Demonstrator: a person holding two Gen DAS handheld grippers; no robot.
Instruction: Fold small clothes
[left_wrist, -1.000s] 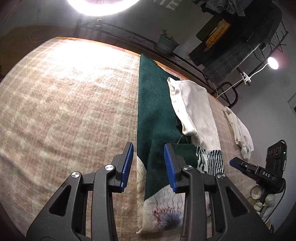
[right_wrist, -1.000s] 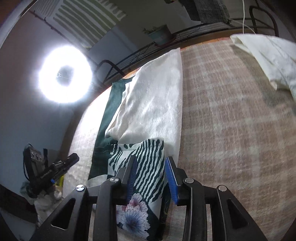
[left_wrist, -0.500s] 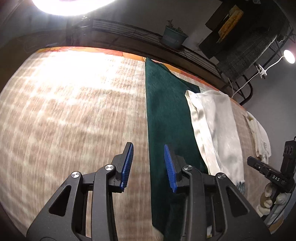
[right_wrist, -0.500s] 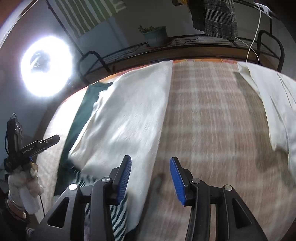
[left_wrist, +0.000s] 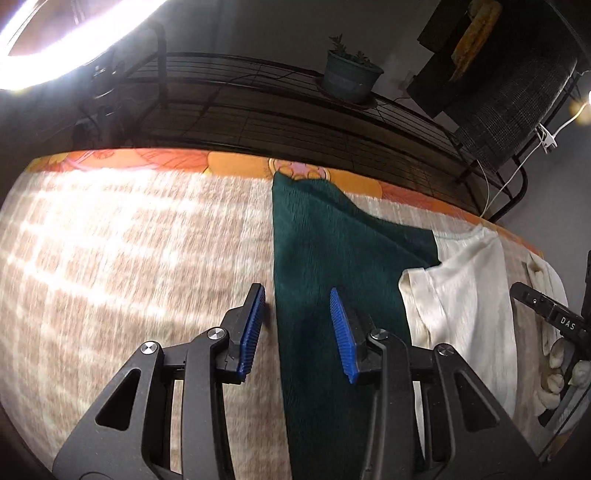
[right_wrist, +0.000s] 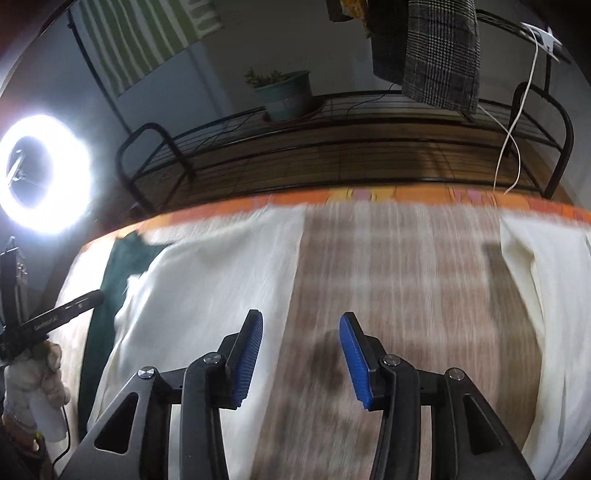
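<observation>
A dark green cloth (left_wrist: 332, 258) lies in a long strip across the checked bed cover (left_wrist: 129, 258). A cream cloth (left_wrist: 465, 295) lies on its right side. My left gripper (left_wrist: 297, 325) is open and empty, over the green cloth's left edge. In the right wrist view the cream cloth (right_wrist: 207, 288) lies at the left and the green cloth (right_wrist: 122, 258) shows beyond it. My right gripper (right_wrist: 301, 354) is open and empty, over the cream cloth's right edge and the bare cover (right_wrist: 399, 277). The patterned garment is out of view.
A second cream cloth (right_wrist: 554, 295) lies at the right of the bed. A black wire rack (right_wrist: 332, 147) with a potted plant (right_wrist: 284, 92) stands behind the bed. A ring light (right_wrist: 44, 170) shines at the left. The other gripper shows at each view's edge (left_wrist: 554, 317).
Both grippers have moved forward along the bed, away from the striped and flowered garment, which has dropped out of view. Both stay open and empty.
</observation>
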